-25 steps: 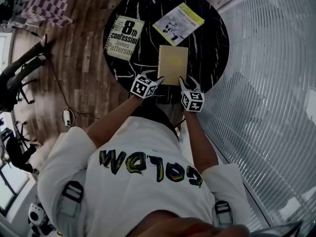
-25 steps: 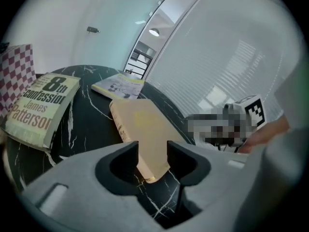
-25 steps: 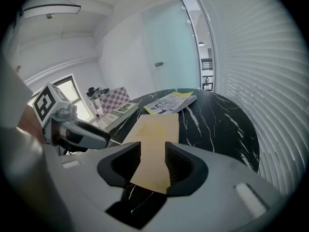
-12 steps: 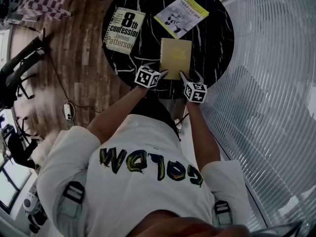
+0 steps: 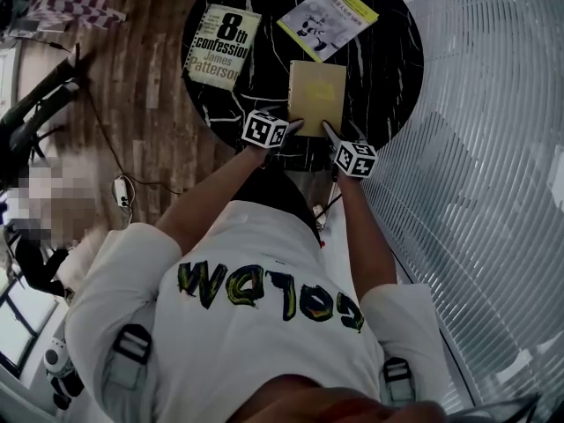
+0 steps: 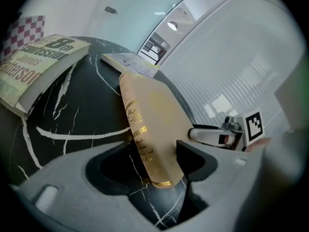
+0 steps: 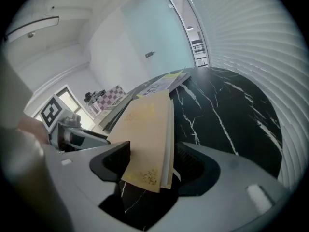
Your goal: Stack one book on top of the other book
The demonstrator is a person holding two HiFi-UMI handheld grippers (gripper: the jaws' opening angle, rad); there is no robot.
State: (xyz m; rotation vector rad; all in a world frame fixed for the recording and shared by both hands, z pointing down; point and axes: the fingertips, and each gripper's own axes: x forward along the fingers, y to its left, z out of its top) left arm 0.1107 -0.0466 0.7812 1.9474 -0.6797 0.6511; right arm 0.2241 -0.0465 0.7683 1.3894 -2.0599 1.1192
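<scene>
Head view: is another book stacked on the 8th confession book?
No, the 8th confession book lies alone on the black table with its whole cover showing, apart from the tan book.

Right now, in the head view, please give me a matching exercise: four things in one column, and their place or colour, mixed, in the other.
Things:
1. tan book
2. 8th confession book
3. yellow-edged book
4. table

Place or colour:
A. black with white veins
B. far right of the table
C. left side of the table
D. middle, nearest the person

Pairs: 1-D, 2-C, 3-B, 4-A.
</scene>
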